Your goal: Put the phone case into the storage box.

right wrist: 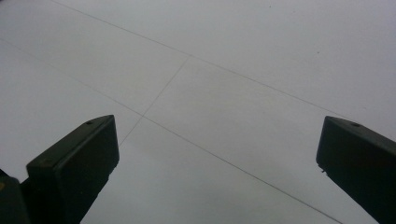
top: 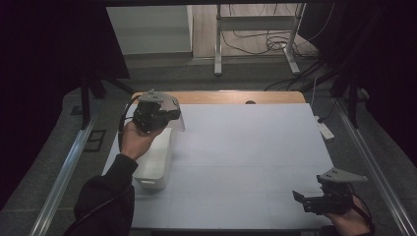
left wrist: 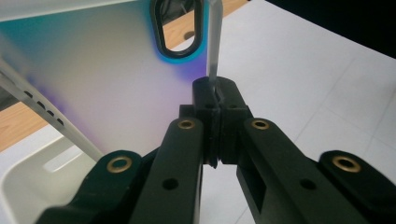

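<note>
Right gripper (top: 306, 199), lower right: jaws apart, empty. Left gripper (left wrist: 215, 91) clamps translucent board (left wrist: 107, 70) edge above white bin (top: 155, 164). No legible writing.

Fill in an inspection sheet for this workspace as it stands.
Surface: white table top, faint grid lines, wooden edge at the far side.
Job's things: translucent cutting board with a handle hole, held above the white bin.
Clutter: nothing seen.
Grippers: left gripper shut on the board's edge; right gripper open, holding nothing.
Cables: black cable trails from the left gripper; more on the floor.
Surroundings: dark curtains, metal stand beyond.
</note>
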A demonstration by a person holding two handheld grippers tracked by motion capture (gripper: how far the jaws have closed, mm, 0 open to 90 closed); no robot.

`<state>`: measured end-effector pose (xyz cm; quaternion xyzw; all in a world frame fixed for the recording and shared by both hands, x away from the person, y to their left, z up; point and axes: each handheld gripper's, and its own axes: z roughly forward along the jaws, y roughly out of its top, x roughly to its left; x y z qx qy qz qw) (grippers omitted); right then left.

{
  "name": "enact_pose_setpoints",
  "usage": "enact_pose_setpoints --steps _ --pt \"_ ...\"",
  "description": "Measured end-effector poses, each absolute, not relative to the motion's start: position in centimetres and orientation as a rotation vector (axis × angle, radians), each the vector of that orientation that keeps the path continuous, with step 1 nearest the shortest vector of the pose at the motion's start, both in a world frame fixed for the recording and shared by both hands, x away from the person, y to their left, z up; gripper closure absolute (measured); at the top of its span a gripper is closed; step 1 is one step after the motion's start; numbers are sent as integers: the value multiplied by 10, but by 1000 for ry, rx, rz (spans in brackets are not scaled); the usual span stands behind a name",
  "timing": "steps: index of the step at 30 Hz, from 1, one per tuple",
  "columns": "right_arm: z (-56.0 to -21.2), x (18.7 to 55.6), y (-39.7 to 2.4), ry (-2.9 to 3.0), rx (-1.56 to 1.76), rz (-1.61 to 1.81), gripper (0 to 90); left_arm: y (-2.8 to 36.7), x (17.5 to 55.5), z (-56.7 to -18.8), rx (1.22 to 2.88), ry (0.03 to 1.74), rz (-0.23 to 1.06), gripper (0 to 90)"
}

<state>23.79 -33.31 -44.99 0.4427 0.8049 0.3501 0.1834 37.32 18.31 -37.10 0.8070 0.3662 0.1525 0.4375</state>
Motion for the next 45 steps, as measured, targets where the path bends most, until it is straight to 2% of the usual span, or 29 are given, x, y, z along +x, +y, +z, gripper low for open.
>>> enact_pose_setpoints --steps 20,45 --pt "-450 237 -336 2263 1259 983 0 213 391 -374 1987 1059 458 883" --pt "-450 237 -335 2282 1248 969 0 211 424 -388 1994 1162 495 883"
